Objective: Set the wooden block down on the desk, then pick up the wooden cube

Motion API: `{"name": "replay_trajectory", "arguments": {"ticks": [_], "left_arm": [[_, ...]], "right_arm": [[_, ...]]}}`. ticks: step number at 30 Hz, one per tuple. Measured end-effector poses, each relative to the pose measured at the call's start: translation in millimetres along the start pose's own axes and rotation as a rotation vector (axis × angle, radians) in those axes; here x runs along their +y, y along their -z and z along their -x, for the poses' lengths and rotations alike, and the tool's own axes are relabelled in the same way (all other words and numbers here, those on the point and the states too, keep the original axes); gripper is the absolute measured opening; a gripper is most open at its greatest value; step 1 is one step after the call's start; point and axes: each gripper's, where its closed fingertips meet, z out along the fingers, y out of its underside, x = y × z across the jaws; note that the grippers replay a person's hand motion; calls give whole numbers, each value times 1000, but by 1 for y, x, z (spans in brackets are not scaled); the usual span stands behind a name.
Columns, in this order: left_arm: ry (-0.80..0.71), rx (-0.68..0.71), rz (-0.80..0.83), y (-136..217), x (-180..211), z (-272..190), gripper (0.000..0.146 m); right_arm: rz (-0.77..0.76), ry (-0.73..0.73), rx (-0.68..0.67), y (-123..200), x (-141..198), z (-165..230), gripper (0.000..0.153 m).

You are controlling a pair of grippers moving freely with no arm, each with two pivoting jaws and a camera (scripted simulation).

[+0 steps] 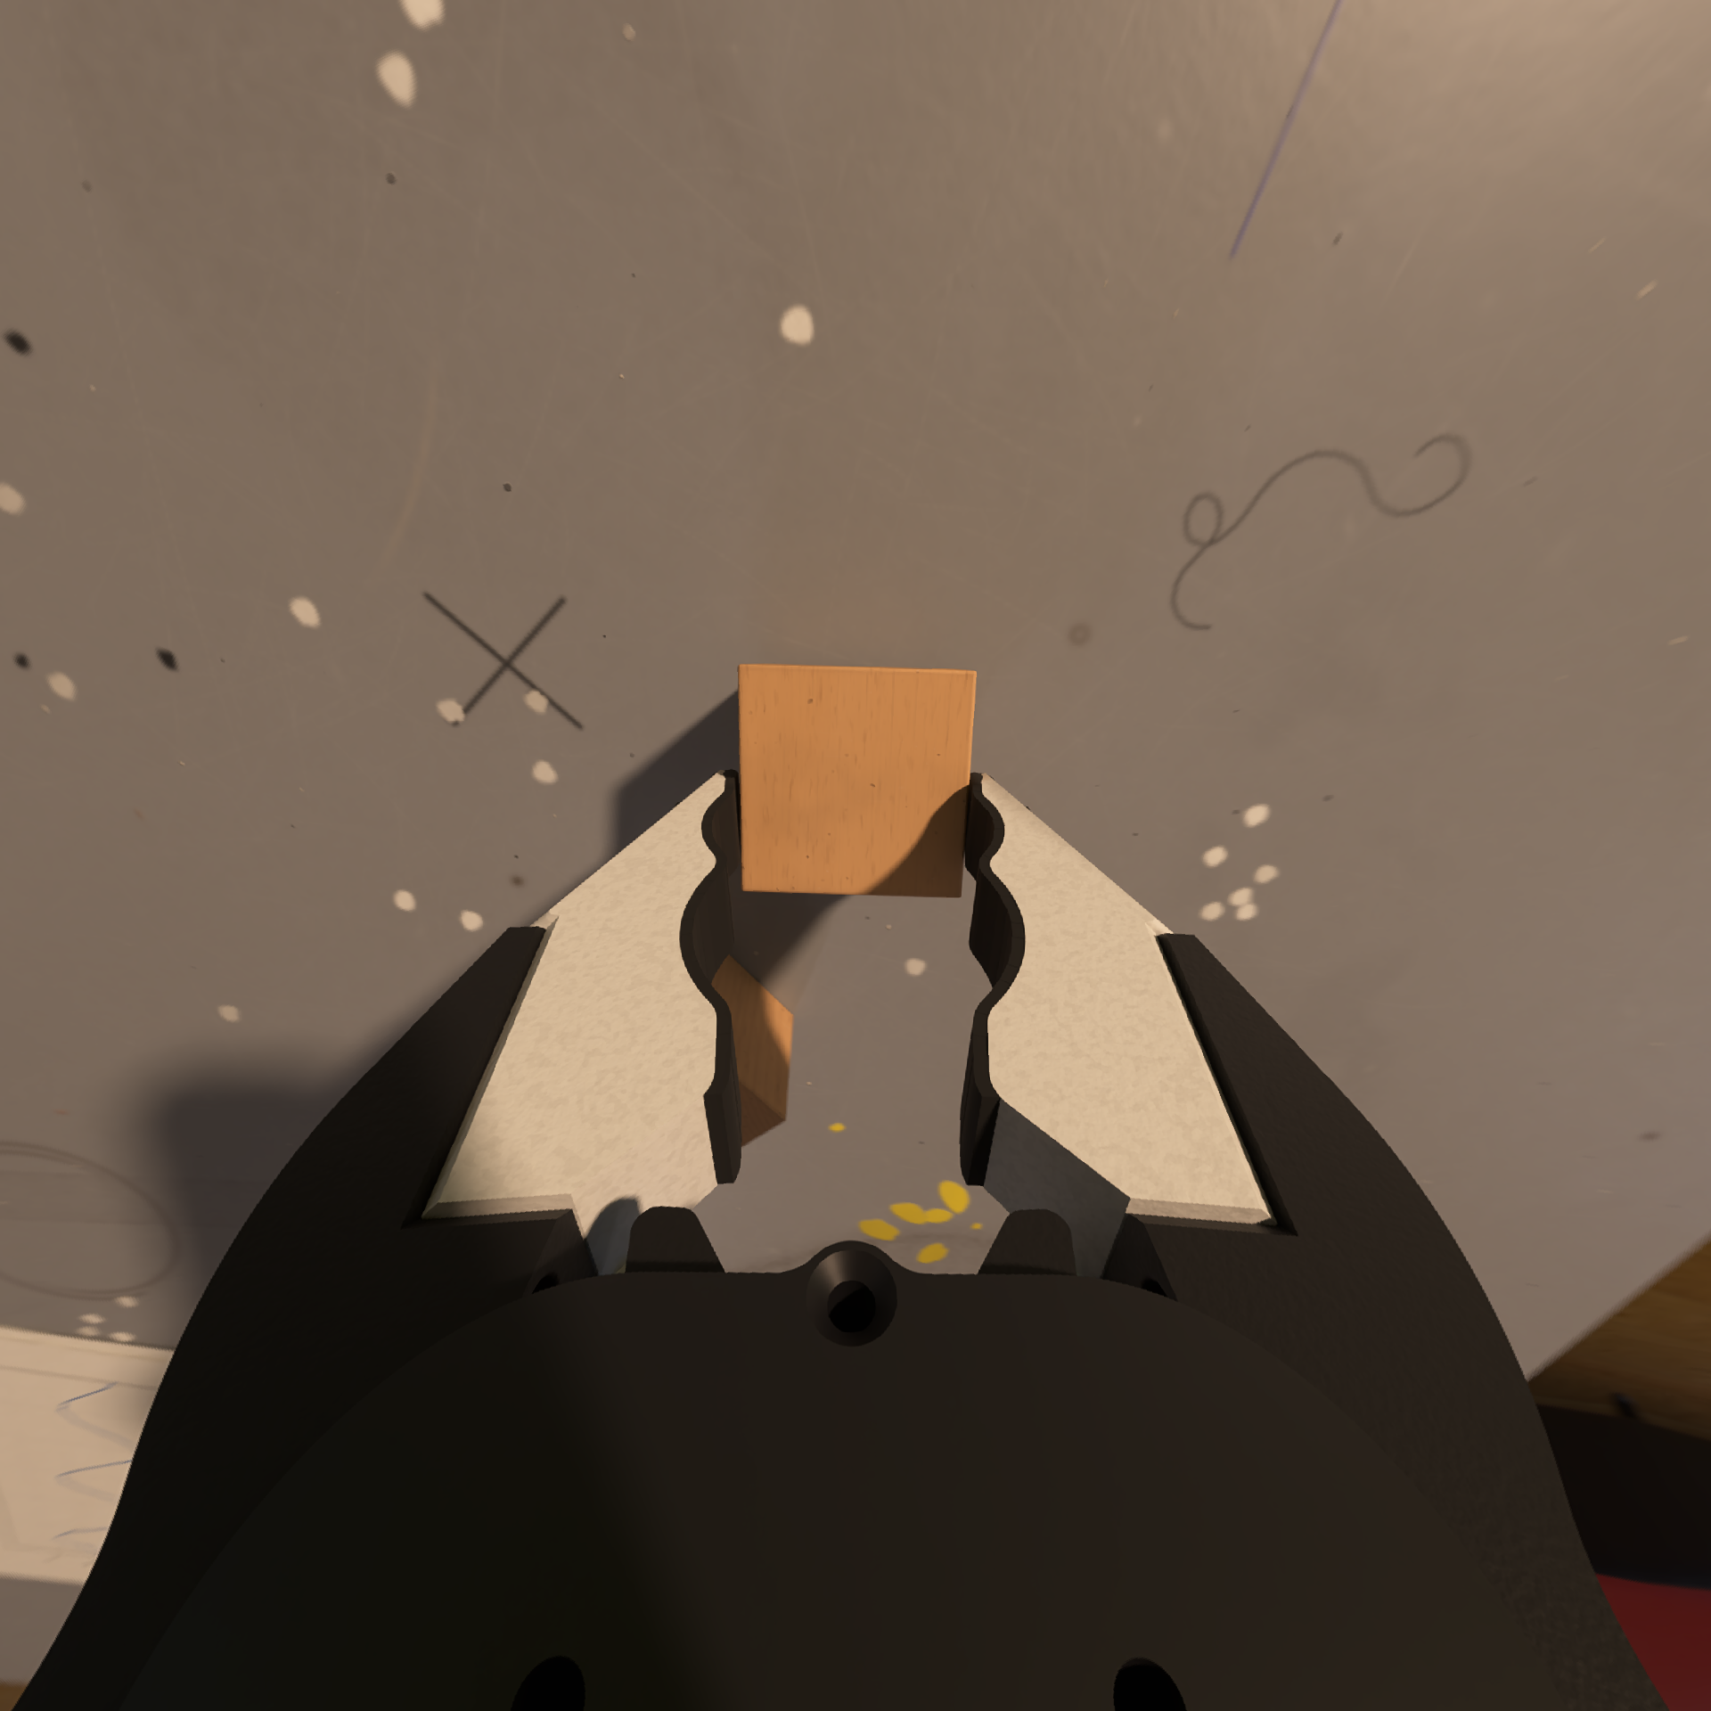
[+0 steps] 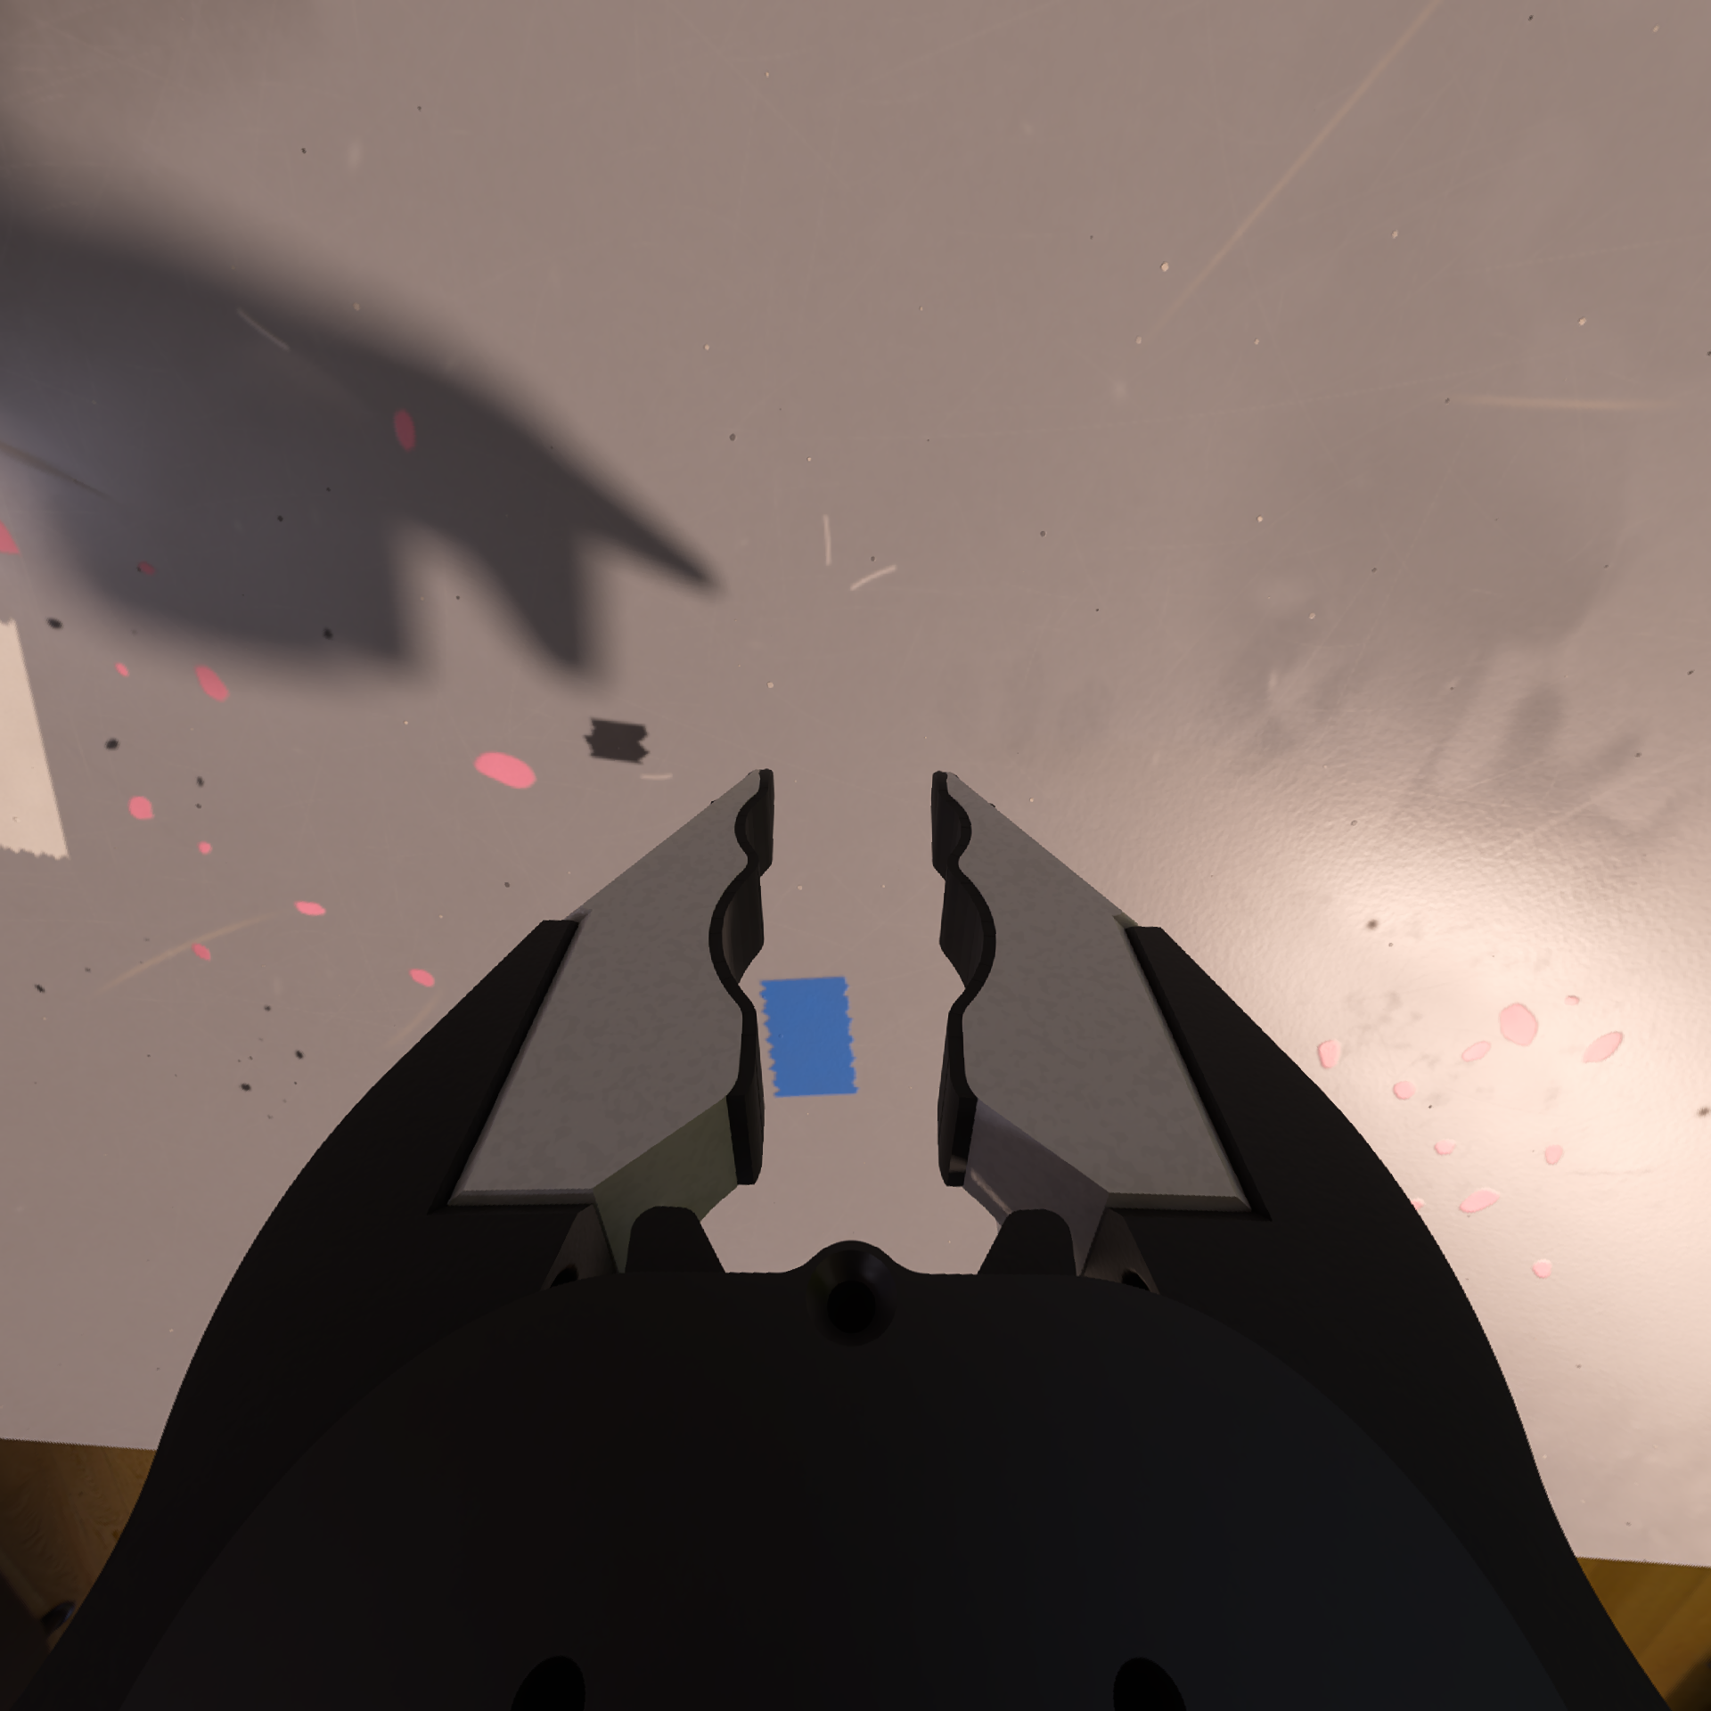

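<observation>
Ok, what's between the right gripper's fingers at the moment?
Nothing held. In the right wrist view the right gripper is open over bare desk; only a flat blue tape patch on the surface shows through the gap.

The desk (image 1: pixel 926 370) has a flat grey top marked with pale and dark specks, a drawn cross (image 1: pixel 505 662) and a looping scribble (image 1: pixel 1315 518). A second wooden piece (image 1: pixel 755 1055) shows on the surface, partly hidden. Yellow spots (image 1: pixel 912 1222) lie nearer the near edge. In the right wrist view, the top carries a blue tape strip (image 2: pixel 807 1037), a black tape scrap (image 2: pixel 617 741), a white strip (image 2: pixel 28 750) at the left, and scattered pink spots (image 2: pixel 505 768).
</observation>
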Motion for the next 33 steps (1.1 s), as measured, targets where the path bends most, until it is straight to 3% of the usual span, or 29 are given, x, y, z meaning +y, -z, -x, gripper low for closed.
{"name": "replay_trajectory", "arguments": {"ticks": [3, 7, 10, 13, 16, 19, 22, 26, 33], "left_arm": [[53, 14, -55, 14, -3, 2, 49], [58, -142, -169, 49, 1, 17, 49], [76, -348, -327, 101, -6, 28, 49], [35, -475, -560, 156, -42, 10, 49], [-86, -467, -696, 174, -99, -26, 49], [-157, -381, -718, 143, -166, -59, 49], [-154, -238, -601, 77, -212, -81, 49], [-132, -253, -397, 6, -230, -74, 49], [-84, -207, -339, -26, -240, -66, 49]], "right_arm": [[7, -2, -2, -2, 1, 0, 34], [17, -8, -6, -4, 2, -2, 34], [18, -12, -7, -4, 3, -3, 34], [0, -15, -10, 0, 1, -3, 34], [-19, -12, -13, 4, 0, -2, 34], [-24, -5, -15, 7, 0, 1, 34], [-27, 5, -15, 9, 0, 4, 34], [-45, 21, -24, 14, -2, 9, 34], [-40, 36, -41, 14, -3, 14, 34]]}}
